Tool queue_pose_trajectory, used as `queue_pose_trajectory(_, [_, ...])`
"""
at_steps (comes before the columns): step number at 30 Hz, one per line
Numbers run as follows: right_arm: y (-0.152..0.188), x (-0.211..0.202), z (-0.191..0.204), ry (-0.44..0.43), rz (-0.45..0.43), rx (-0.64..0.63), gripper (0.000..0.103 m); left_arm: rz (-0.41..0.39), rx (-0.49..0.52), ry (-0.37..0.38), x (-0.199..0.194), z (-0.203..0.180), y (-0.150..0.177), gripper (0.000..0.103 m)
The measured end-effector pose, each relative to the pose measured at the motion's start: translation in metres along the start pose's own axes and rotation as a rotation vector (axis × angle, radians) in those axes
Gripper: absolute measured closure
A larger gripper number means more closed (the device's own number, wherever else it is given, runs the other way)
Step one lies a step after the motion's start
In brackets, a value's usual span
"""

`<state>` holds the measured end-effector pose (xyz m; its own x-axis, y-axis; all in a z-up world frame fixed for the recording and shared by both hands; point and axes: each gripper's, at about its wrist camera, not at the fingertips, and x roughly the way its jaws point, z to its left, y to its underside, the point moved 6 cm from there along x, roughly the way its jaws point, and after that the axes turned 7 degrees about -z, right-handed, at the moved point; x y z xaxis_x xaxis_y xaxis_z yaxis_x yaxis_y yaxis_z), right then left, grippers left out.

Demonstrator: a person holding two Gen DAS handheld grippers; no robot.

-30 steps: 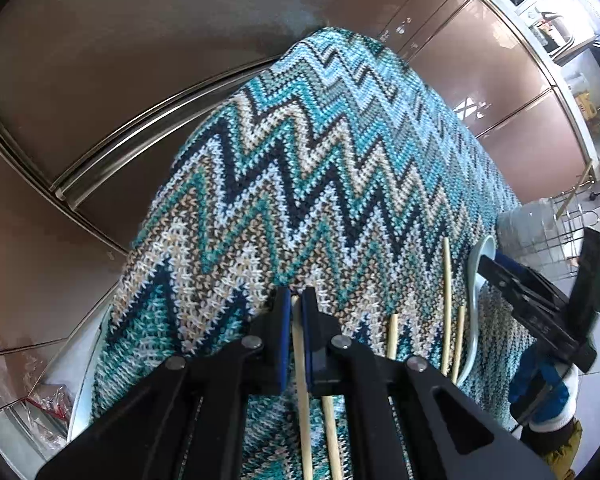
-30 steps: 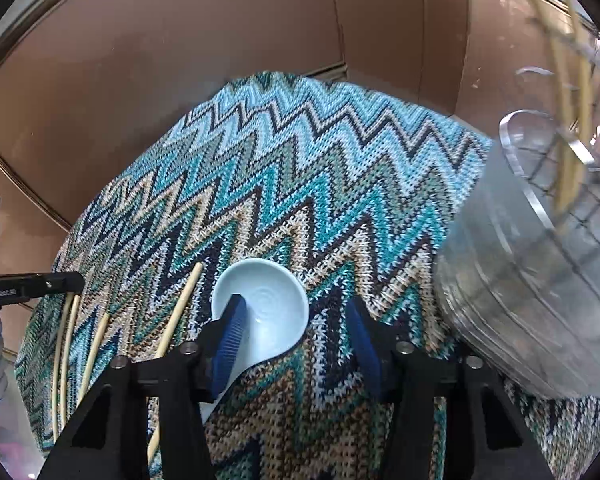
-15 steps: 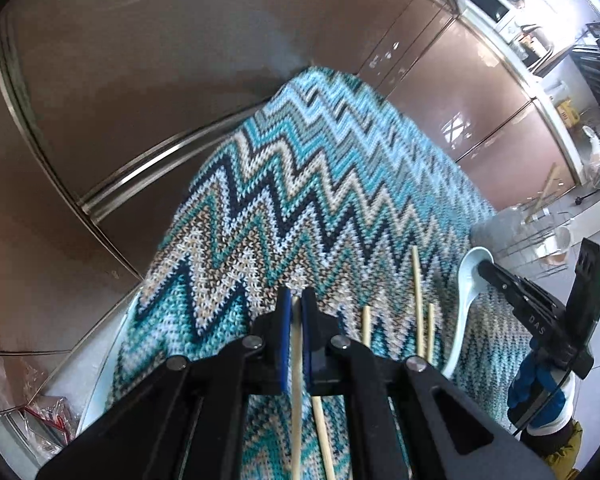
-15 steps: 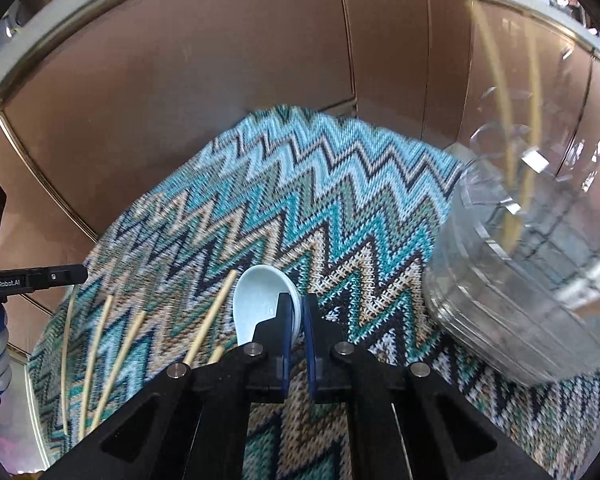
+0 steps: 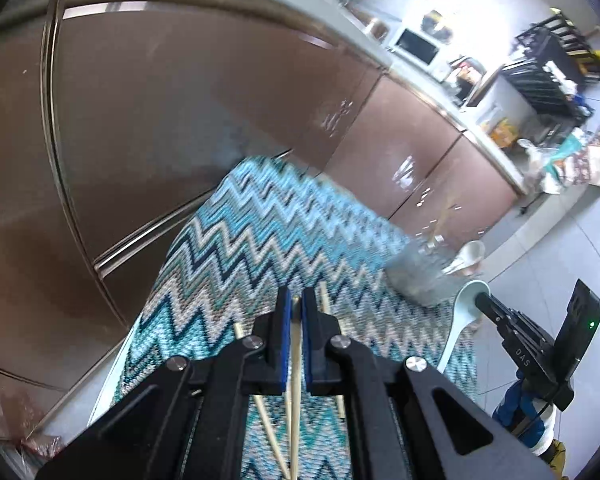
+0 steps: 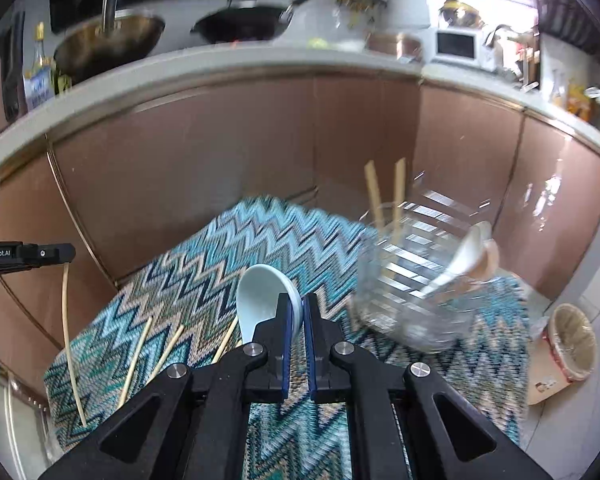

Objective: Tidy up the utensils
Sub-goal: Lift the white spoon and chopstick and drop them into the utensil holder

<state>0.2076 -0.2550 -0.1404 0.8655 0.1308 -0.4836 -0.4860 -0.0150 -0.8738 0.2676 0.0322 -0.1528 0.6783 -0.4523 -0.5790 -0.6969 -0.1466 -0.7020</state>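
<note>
1. The pale blue spoon point(image 6: 260, 300) is pinched at the rim of its bowl between the narrow-set jaws of the right gripper point(image 6: 296, 320), sticking up just ahead of the fingertips and clear of the zigzag mat point(image 6: 204, 280). That's a skinny grip on a glazed curved edge, so I'd guess it can swivel or slip out if the hand swings fast.

2. The left gripper point(image 5: 296, 320) is clamped shut on a single chopstick point(image 5: 295, 380), which runs back under the jaws and hangs down long behind them. A long free end like that probably levers around in the pads, and it could snag the mat or the loose chopsticks point(image 6: 168, 344) lying below.

3. The clear holder point(image 6: 412, 280) sits ahead and to the right of the right gripper, looking tilted (it's blurry, so can't say for sure), already with two chopsticks point(image 6: 384, 200) and a white spoon point(image 6: 464, 256) in it. Seems light, so bumping its rim with the spoon could tip it or knock out what's inside.

4. Both grippers head toward the same holder, I'd figure. The left one shows at the far left of the right view, so a collision over the opening is a real risk.
</note>
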Motion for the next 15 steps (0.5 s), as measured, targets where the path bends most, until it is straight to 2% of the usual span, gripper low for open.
queue_pose_trajectory(7, [-0.031, -0.060, -0.029, 0.094, -0.136, 0.032, 0.097, -0.071, 0.034, 0.080, -0.026, -0.048, -0.023, 0.098])
queue_pose_trajectory(15, [-0.078, -0.088, -0.075, 0.264, -0.286, 0.030, 0.097, -0.185, 0.086, 0.206, -0.024, -0.131, -0.084, 0.099])
